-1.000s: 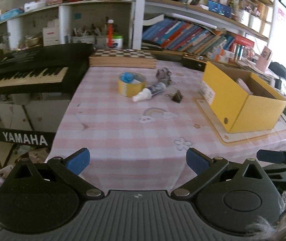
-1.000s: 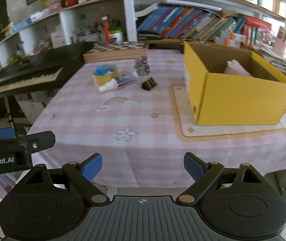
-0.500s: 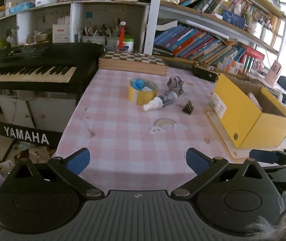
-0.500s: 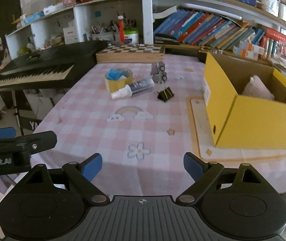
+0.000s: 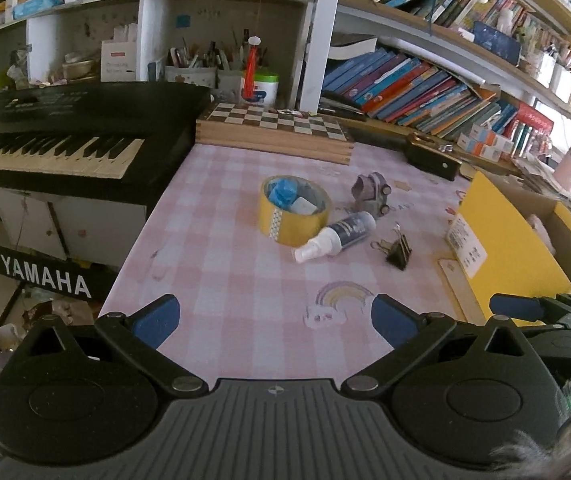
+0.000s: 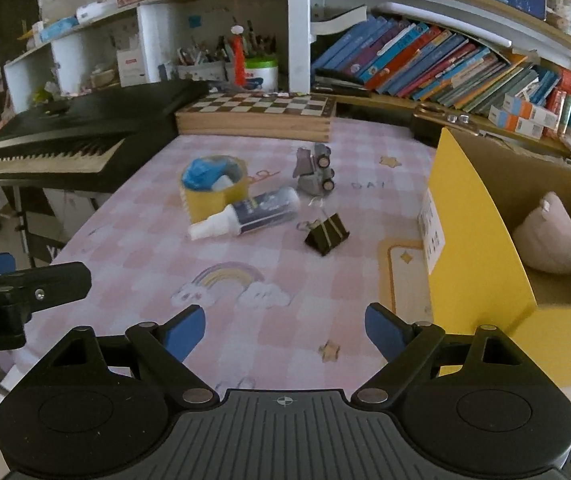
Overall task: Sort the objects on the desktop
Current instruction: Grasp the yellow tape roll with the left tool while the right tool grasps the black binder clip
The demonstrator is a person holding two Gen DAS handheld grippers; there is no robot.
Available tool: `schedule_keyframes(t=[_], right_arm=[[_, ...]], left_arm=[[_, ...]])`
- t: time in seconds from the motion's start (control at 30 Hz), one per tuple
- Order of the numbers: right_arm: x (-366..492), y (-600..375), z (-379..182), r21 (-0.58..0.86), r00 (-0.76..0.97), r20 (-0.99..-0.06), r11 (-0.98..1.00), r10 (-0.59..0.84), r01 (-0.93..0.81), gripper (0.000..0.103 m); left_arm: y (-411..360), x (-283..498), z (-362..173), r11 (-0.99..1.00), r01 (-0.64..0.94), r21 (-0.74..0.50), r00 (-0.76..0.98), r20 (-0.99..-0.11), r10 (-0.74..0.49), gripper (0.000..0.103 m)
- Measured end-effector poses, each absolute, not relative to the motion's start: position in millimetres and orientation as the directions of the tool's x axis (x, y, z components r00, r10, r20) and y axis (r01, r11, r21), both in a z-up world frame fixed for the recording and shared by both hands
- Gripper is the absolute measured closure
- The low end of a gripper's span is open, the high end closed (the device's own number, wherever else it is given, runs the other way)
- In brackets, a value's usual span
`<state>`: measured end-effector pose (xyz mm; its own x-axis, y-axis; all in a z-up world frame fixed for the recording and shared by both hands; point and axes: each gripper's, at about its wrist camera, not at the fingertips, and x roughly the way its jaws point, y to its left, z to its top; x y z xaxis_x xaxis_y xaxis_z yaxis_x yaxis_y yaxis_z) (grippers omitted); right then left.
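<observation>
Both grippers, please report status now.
Left gripper open, empty. Right gripper open, empty. Binder clip, spray bottle untouched outside yellow box. Nothing blocking.

My right gripper (image 6: 285, 330) hovers with jaws apart; binder clip (image 6: 327, 234) ahead, yellow box (image 6: 481, 248) to its right.

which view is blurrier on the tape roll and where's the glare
Right wrist view: tape roll looks soft and smeared; left wrist view shows it crisper. Glare blows out the far right edge of the left wrist view; shelves bow from fisheye distortion in both.
</observation>
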<state>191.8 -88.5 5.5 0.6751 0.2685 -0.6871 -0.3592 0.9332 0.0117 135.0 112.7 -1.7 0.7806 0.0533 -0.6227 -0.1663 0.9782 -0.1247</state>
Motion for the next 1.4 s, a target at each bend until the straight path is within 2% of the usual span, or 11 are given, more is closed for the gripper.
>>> schedule_keyframes(t=[0.4,0.47,0.6,0.83,1.03,1.1,1.2,1.33,1.4], right_arm=[[260.8,-77.6,-15.2,0.006,0.676,-0.701,0.949,0.228,-0.314,0.014],[272.4,-76.1,-18.4,0.002,0.676,-0.704,0.953,0.216,-0.303,0.019],[291.4,-76.3,-25.4,0.003,0.670,-0.716,0.961,0.195,-0.277,0.021],[308.7,-72.1,-35.5,0.017,0.652,-0.730,0.959,0.204,-0.282,0.035],[320.2,-67.3,-42.9,0.012,0.645,-0.739,0.960,0.197,-0.280,0.036],[322.8,-68.2,-44.9,0.014,0.641,-0.742,0.960,0.197,-0.280,0.039],[323.8,-67.9,-45.0,0.017,0.644,-0.737,0.957,0.208,-0.290,0.045],[325.1,-67.7,-44.5,0.020,0.647,-0.731,0.953,0.219,-0.301,0.061],[325.9,-68.6,-44.2,0.027,0.645,-0.730,0.953,0.225,-0.302,0.062]], left_arm=[[111.7,222.0,-7.8,0.989,-0.137,-0.055,0.778,-0.624,0.073,0.000],[110.7,237.3,-10.0,0.990,-0.131,-0.045,0.775,-0.628,0.074,0.000],[108.7,264.9,-13.1,0.992,-0.124,-0.032,0.772,-0.632,0.076,0.000],[108.7,300.2,-22.4,0.992,-0.126,-0.022,0.759,-0.646,0.082,0.000],[108.6,324.7,-36.3,0.992,-0.122,-0.014,0.745,-0.662,0.082,0.000],[108.1,331.7,-41.6,0.992,-0.126,-0.008,0.736,-0.671,0.088,0.000],[105.2,340.4,-47.9,0.992,-0.124,0.000,0.723,-0.684,0.091,0.000],[98.2,348.6,-54.0,0.996,-0.091,0.010,0.716,-0.694,0.072,0.000],[93.6,352.9,-57.3,0.996,-0.081,0.036,0.714,-0.695,0.083,0.000]])
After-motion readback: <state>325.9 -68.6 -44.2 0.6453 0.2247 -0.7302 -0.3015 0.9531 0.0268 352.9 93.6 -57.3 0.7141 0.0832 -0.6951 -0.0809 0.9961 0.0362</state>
